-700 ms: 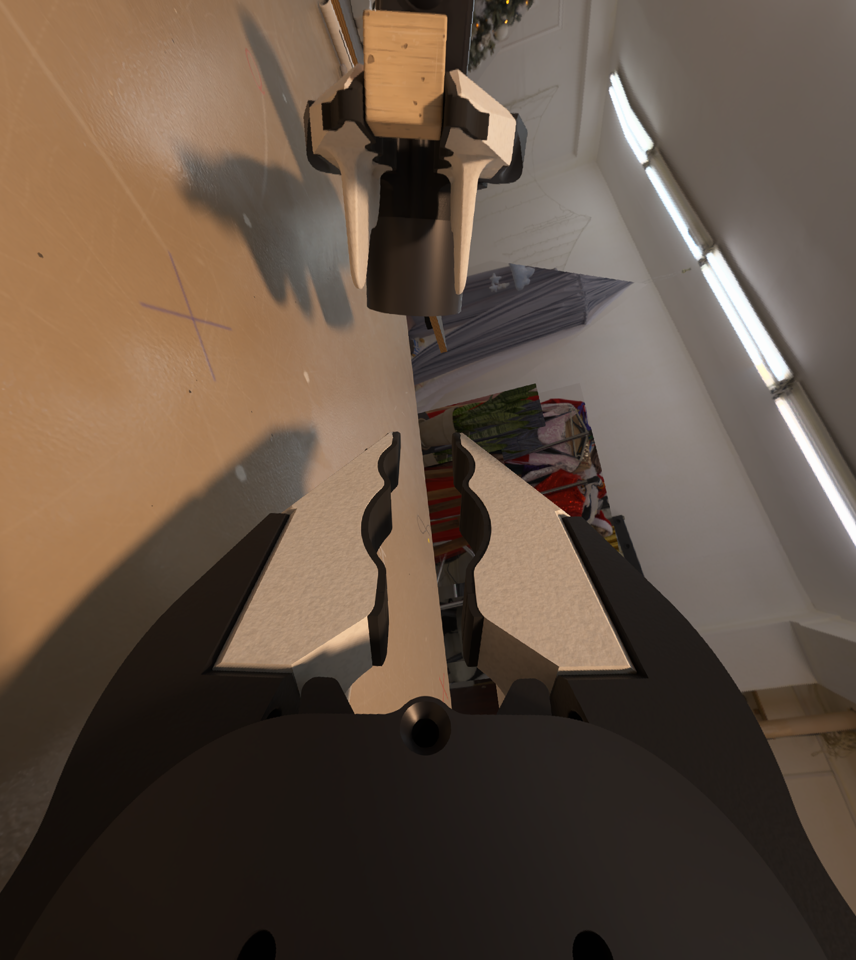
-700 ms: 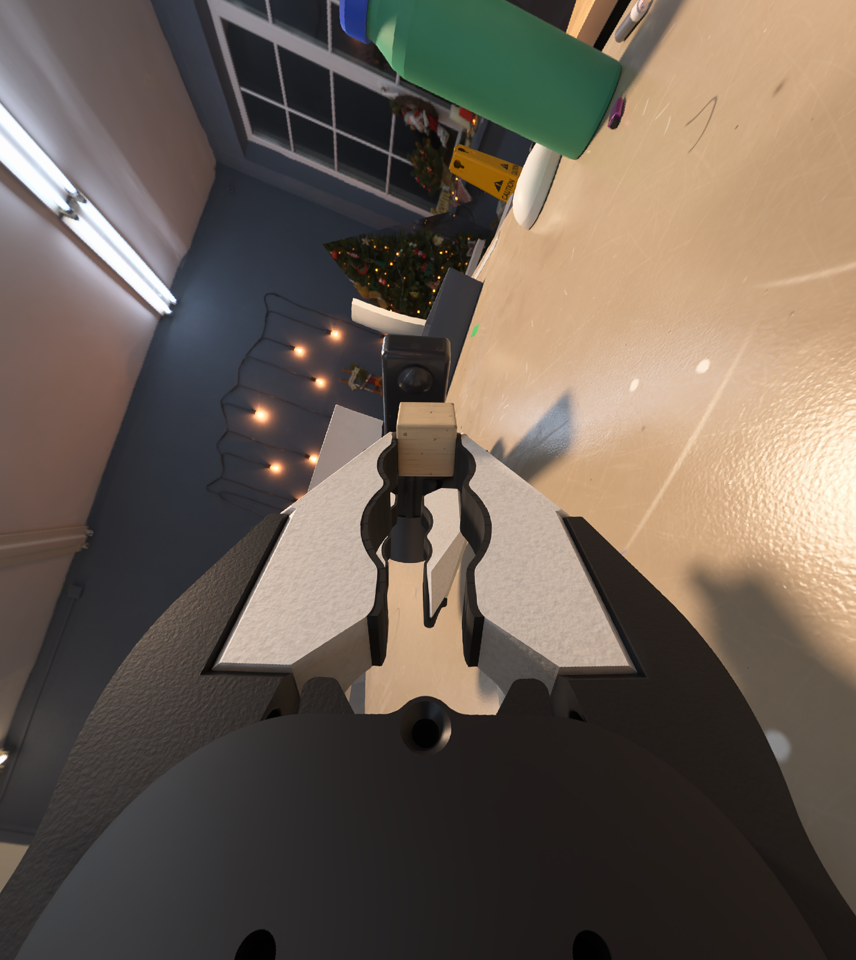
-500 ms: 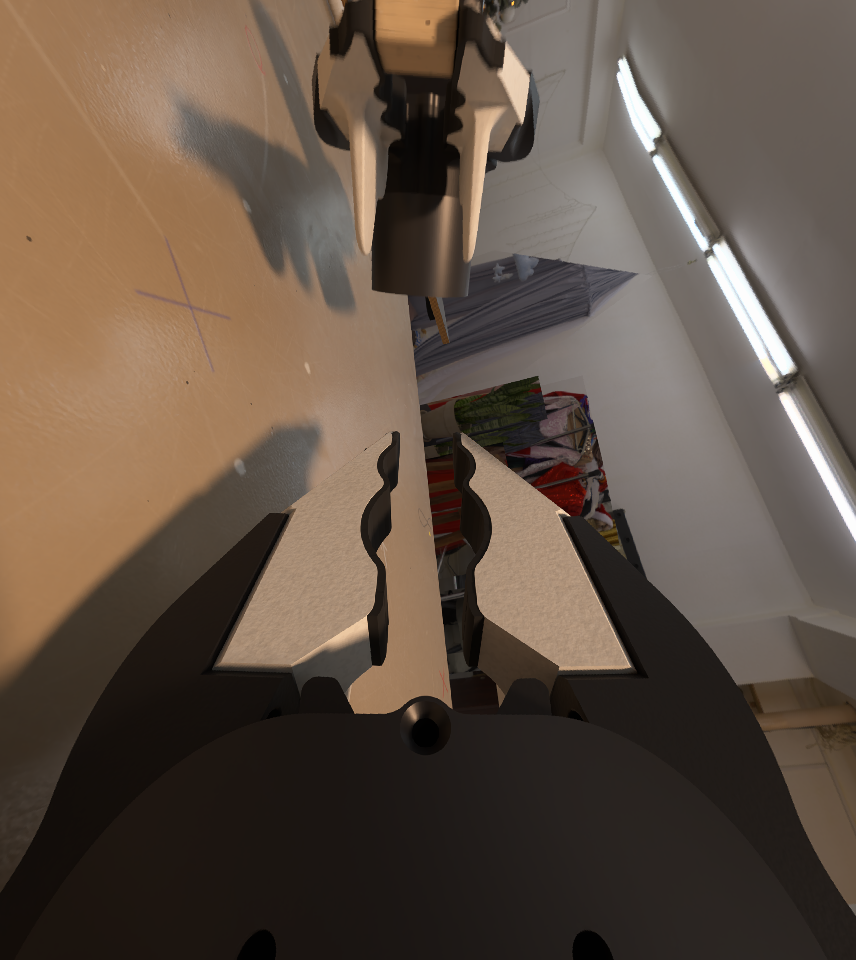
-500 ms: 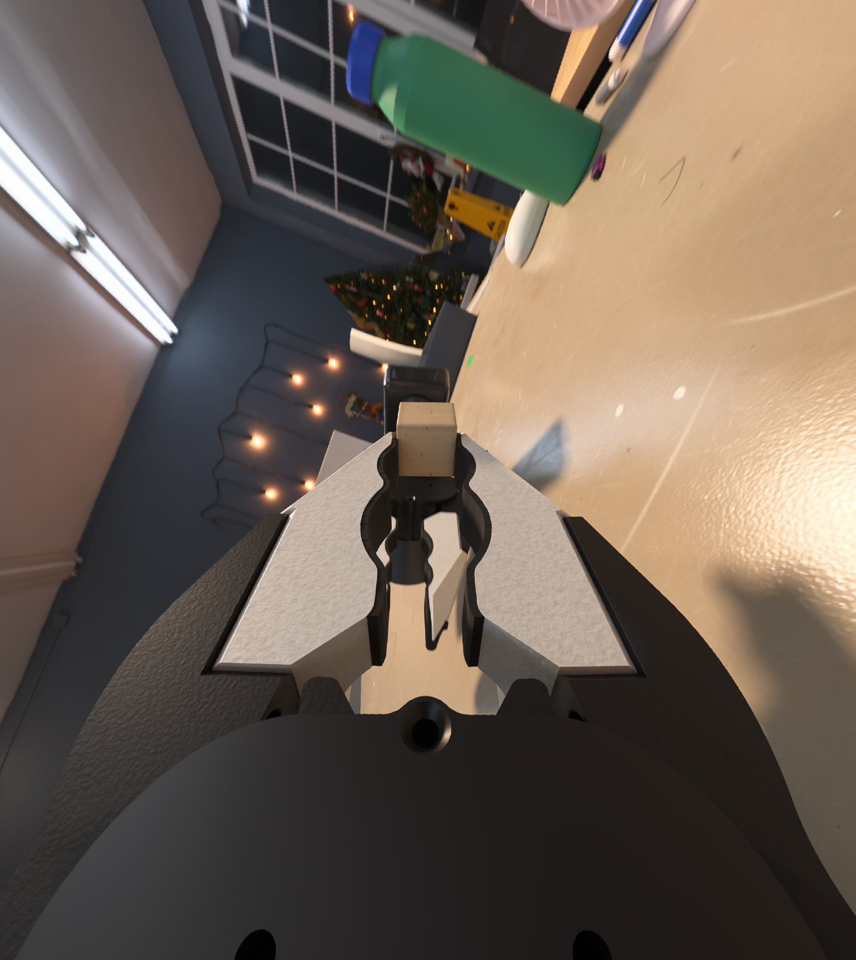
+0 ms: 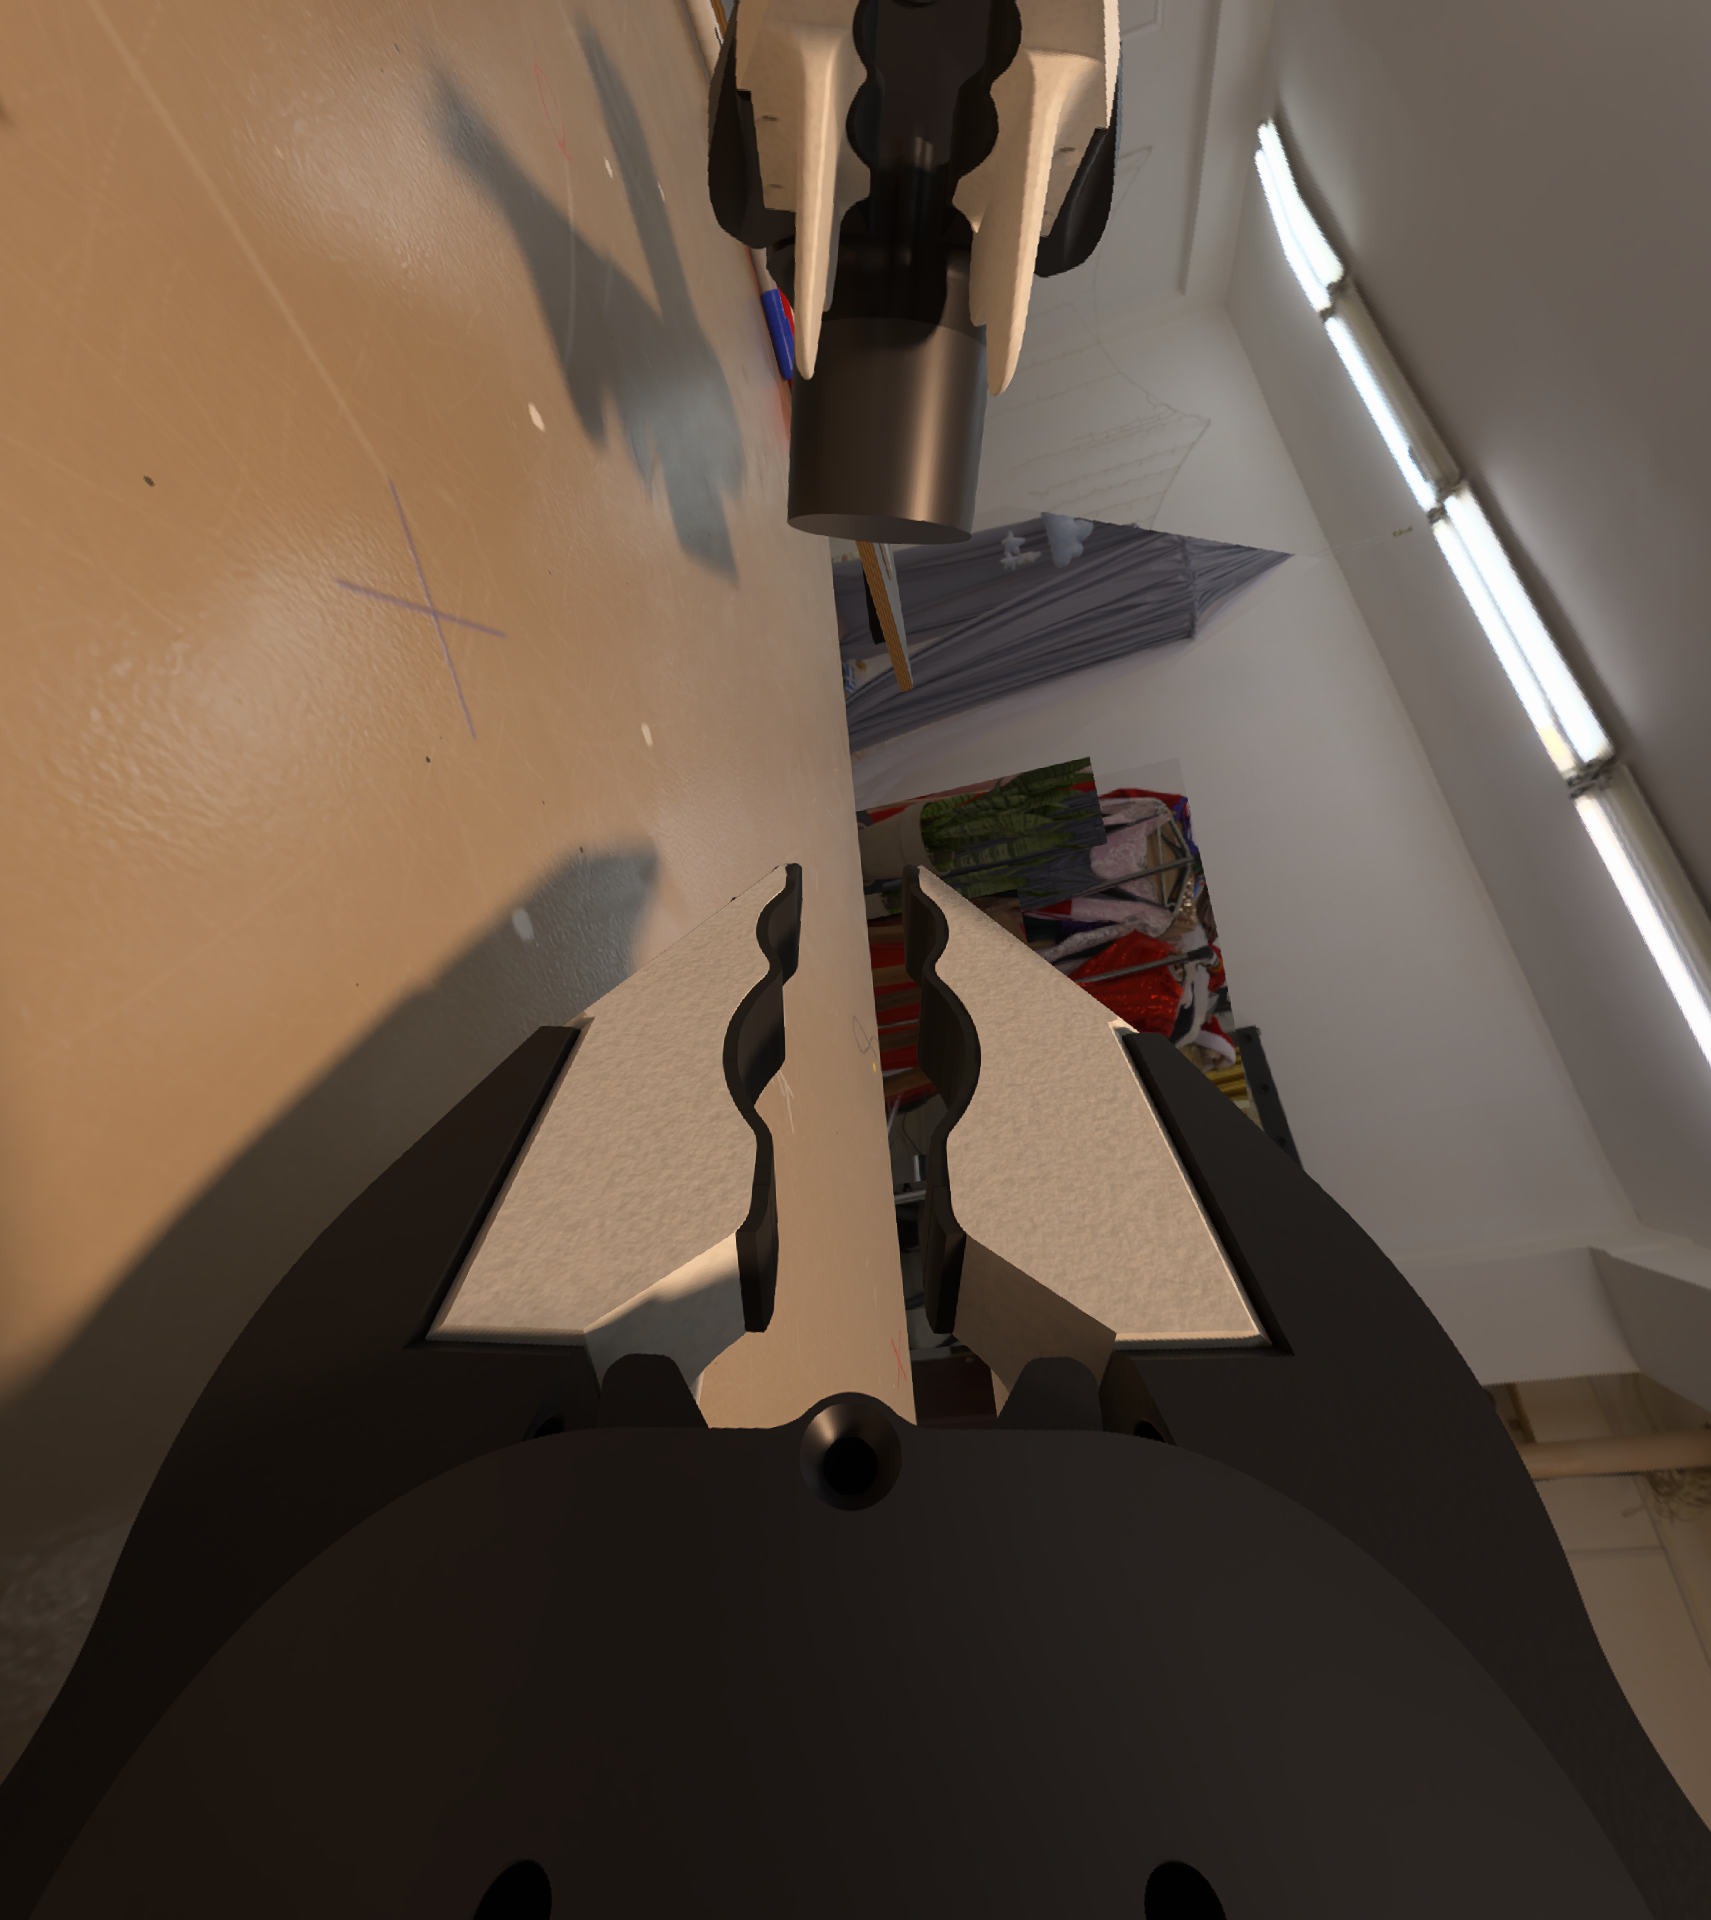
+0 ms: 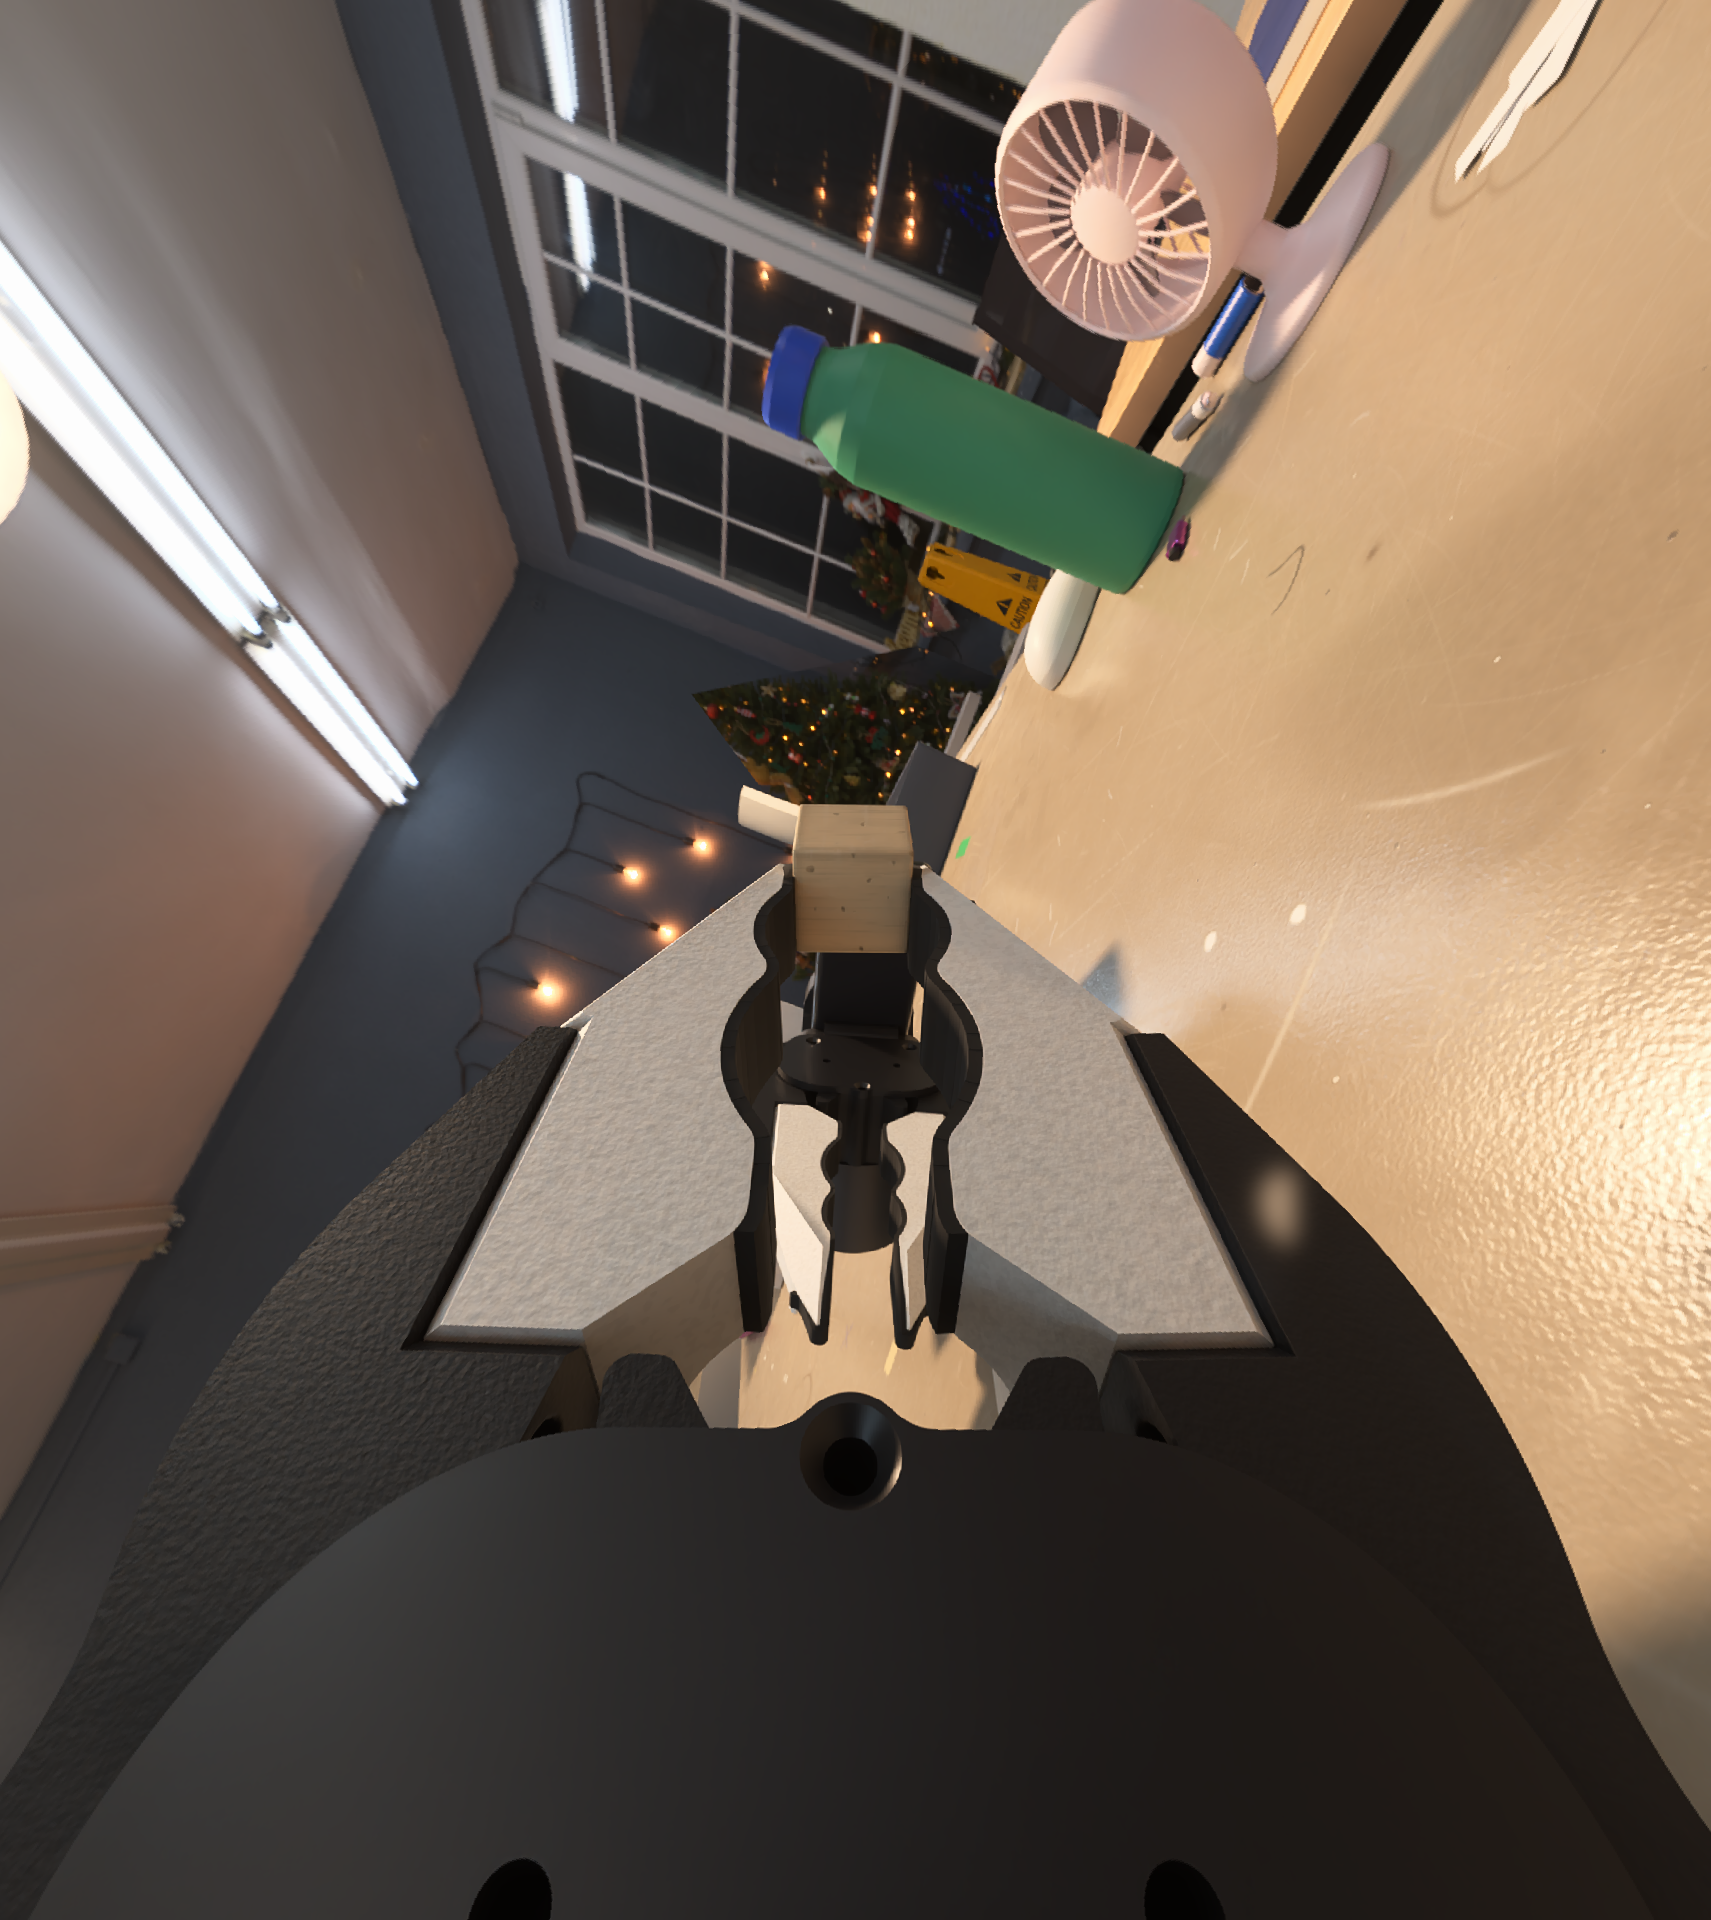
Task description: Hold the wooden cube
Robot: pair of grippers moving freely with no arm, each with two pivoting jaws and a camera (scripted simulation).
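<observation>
The right gripper (image 6: 851, 894), black with pale rough fingers, is squeezed tight on the small light wooden cube (image 6: 849, 883). The cube sits right at its fingertips, up in the air beside the tan table (image 6: 1453, 831). The left gripper (image 5: 856, 883) holds nothing, and its fingers are a little apart. On the table stand a green bottle with a blue cap (image 6: 976, 468) and a pink round fan (image 6: 1142, 166).

Green bottle (image 6: 986, 468), fan (image 6: 1131, 177) perhaps obstruct.
</observation>
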